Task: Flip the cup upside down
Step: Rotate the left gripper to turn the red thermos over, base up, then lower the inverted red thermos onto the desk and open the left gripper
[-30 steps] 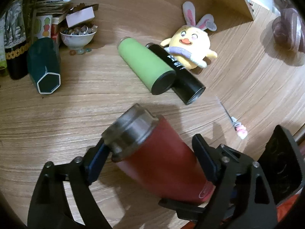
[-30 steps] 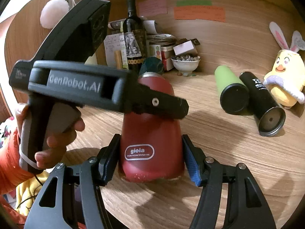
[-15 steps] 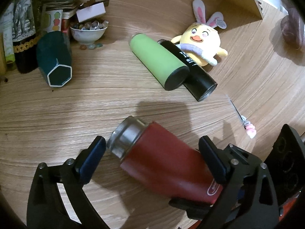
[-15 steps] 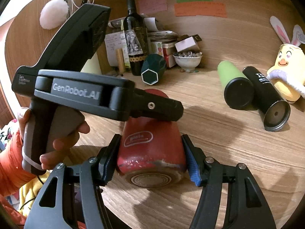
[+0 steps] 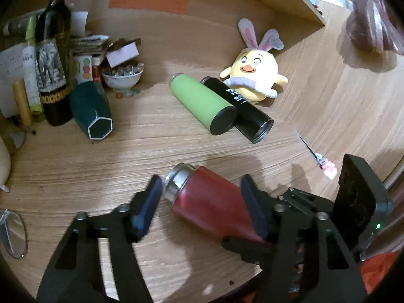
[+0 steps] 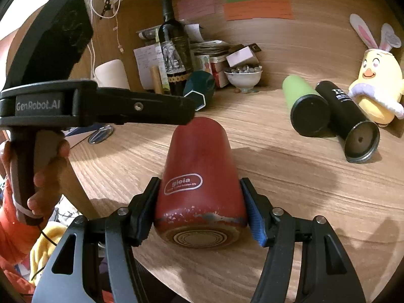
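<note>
We recorded the wooden counter point(image 5: 75, 161) as the largest surface, running out ahead of both tongs. The red cup point(image 6: 199, 176) was the main object on it; it lay tilted, its scuffed base turned back toward the right wrist camera and its steel-rimmed mouth point(image 5: 176, 181) pointing away.

The right tongs point(image 6: 199, 217) were clamped on the cup near its base, one finger on each side. The left tongs point(image 5: 199, 202) stood apart around the cup's upper half; the left finger point(image 5: 149, 202) sat just beside the steel rim, and we could not tell whether either finger touched.

Well beyond the left tongs a green tumbler point(image 5: 202, 103) and a black tumbler point(image 5: 240, 108) lay side by side, touching. A yellow plush chick point(image 5: 255, 75) sat just behind them. Far to the left of the tongs stood a wine bottle point(image 5: 50, 58), with a dark teal hexagonal cup point(image 5: 91, 111) lying beside it and a small white bowl point(image 5: 121, 78) nearby.
</note>
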{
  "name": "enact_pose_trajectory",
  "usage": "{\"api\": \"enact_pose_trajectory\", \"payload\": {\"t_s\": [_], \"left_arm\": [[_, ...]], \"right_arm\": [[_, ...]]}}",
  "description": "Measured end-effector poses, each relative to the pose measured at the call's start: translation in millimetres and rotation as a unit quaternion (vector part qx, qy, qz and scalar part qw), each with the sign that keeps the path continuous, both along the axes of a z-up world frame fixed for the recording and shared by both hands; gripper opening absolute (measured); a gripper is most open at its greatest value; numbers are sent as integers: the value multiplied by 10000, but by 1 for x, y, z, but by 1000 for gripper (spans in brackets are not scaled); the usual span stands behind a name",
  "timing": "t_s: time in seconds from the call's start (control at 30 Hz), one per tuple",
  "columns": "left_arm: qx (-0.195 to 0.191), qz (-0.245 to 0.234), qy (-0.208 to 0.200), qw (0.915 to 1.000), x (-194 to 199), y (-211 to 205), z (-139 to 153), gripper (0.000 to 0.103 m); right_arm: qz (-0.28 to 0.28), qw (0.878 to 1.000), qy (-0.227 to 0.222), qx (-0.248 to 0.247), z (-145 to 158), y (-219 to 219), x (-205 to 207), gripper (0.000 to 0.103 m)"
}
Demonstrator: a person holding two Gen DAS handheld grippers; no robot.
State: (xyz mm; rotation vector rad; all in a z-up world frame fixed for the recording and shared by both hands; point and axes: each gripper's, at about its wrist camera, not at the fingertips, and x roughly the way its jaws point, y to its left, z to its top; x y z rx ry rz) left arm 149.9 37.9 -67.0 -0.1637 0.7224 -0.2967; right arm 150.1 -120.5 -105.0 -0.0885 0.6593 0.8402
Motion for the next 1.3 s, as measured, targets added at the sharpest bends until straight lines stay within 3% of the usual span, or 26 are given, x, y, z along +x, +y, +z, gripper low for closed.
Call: {"api": "enact_pose_trajectory", "payload": {"t_s": [0.13, 0.23, 0.67, 0.97, 1.3], "left_arm": [[103, -110, 26, 9999, -1, -7, -3, 26], [111, -157, 22, 9998, 0, -11, -4, 21], [-66, -202, -169, 9996, 8, 5, 16, 19], [-180, -310, -543, 9979, 7, 20, 54, 20], [-271, -238, -462, 9983, 24, 30, 51, 22]], "right_arm": [[-97, 10000, -7, -15, 2, -4, -3, 59], [-144, 9999, -70, -24, 6, -7, -3, 59], [-79, 9980, -614, 128, 41, -2, 2, 59], [-49, 9982, -588, 86, 53, 23, 31, 59], [-64, 9982, -601, -56, 53, 45, 44, 59]]}}
